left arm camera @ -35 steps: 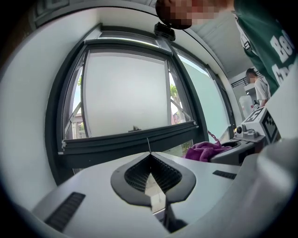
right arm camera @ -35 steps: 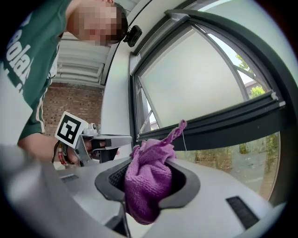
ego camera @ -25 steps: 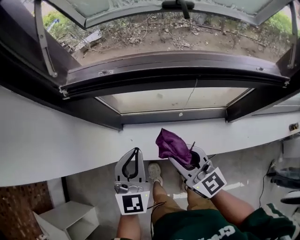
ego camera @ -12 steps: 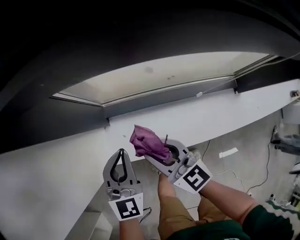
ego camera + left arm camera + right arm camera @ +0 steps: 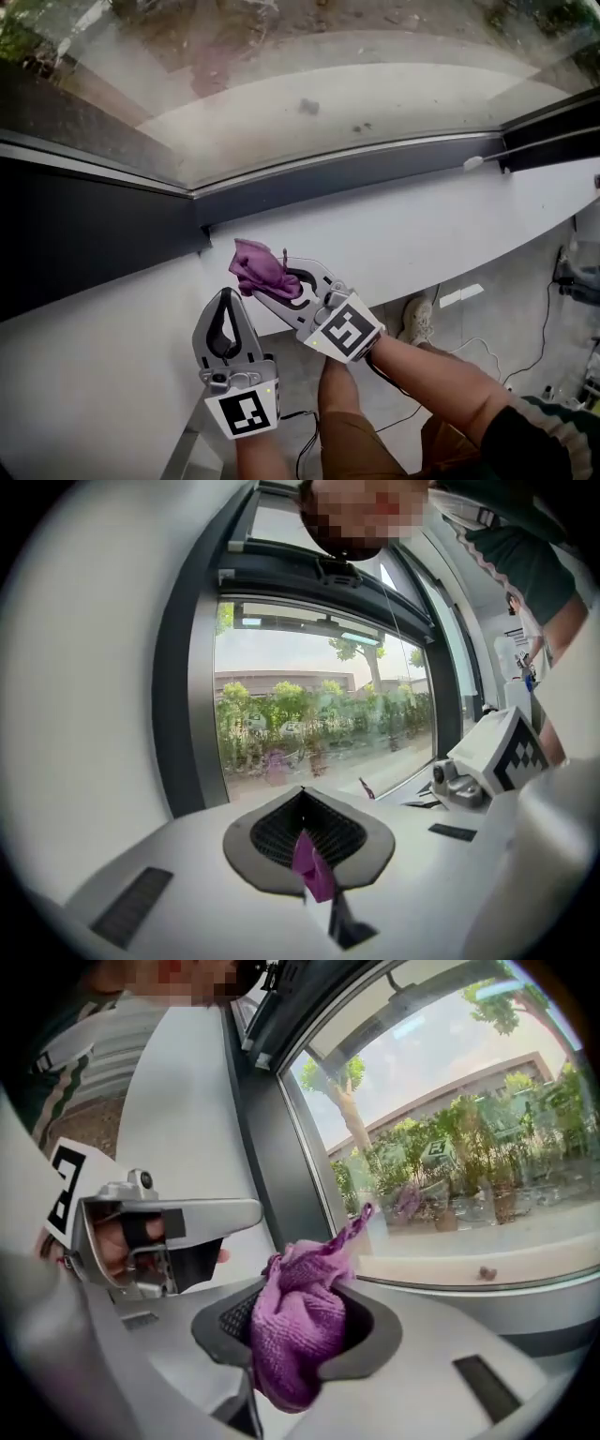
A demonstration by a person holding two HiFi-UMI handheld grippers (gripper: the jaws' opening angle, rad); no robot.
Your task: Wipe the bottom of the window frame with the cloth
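Observation:
A bunched purple cloth point(image 5: 257, 264) point(image 5: 298, 1324) is pinched in my right gripper point(image 5: 265, 284) point(image 5: 296, 1337), which is shut on it. The cloth hangs in front of the white sill point(image 5: 441, 220), just below the dark bottom rail of the window frame point(image 5: 375, 167), apart from it. My left gripper point(image 5: 225, 302) point(image 5: 309, 855) is to the left and slightly nearer me, jaws shut. A small purple sliver point(image 5: 313, 866) shows at the line where they meet; I cannot tell what it is. Each gripper shows in the other's view: left gripper point(image 5: 159, 1232), right gripper point(image 5: 489, 761).
The glass pane point(image 5: 309, 84) above the rail has a few dark spots point(image 5: 307, 107). A wide dark frame section point(image 5: 84, 234) stands at the left. Below the sill are a grey floor with cables point(image 5: 539, 337), a strip of tape point(image 5: 459, 295) and the person's shoe point(image 5: 417, 321).
The head view has swung down from the open upper sash to the lower pane. Both grippers have shifted left and closer to the sill, the right one still holding the cloth.

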